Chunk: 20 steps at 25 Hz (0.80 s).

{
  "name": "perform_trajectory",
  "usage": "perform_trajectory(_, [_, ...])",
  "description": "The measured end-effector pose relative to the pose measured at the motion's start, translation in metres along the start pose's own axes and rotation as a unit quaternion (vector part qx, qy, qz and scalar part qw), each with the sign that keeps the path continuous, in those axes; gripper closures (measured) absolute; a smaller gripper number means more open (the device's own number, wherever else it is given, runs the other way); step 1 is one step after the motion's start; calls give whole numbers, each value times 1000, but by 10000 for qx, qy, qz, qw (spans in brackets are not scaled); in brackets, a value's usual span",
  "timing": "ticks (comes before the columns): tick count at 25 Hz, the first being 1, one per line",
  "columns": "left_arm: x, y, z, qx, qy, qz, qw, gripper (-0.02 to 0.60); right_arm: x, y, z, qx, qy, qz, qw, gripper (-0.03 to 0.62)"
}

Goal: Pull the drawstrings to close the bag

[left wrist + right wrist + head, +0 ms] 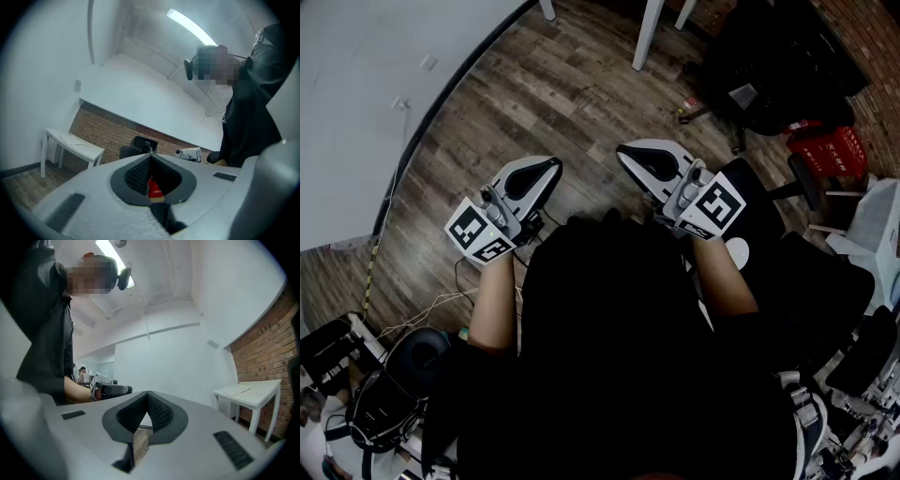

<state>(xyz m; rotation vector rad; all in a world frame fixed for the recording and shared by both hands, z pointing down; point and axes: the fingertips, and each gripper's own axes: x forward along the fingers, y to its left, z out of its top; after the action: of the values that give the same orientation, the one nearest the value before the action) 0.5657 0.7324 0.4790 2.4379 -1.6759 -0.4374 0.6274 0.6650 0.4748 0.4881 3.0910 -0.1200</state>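
Black torso (619, 347) nearest; left hand-held gripper (553, 167) and right hand-held gripper (624, 151) are clenched, empty.

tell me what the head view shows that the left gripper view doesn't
Only the head view: the left gripper seen from above with its marker cube, the person's left forearm behind it, and thin cables on the floor.

Only the left gripper view: the ceiling light and the white wall, plus a look straight along the jaws, which meet with nothing between them.

Both: the left gripper itself, the person's dark clothing and some wood floor. Neither shows a bag or drawstrings.
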Motion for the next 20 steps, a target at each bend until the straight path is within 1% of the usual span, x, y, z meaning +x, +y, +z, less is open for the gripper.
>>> perform_trajectory(3, [7, -4, -2, 52, 4, 6, 10000, 565, -6, 2, -2, 2, 59, -22, 10000, 588])
perform_trajectory(7, [10, -5, -3, 132, 33, 45, 9999, 565, -14, -3, -1, 21, 69, -156, 9999, 588])
perform_trajectory(13, [9, 9, -6, 96, 21, 307, 9995, 565, -15, -15, -2, 8, 126, -289, 9995, 588])
perform_trajectory(17, [12, 9, -9, 99, 34, 374, 9992, 565, -22, -18, -1, 120, 21, -278, 9995, 588])
perform_trajectory(20, [13, 9, -10, 98, 41, 417, 9991, 565, -24, -20, -3, 193, 37, -249, 9995, 588])
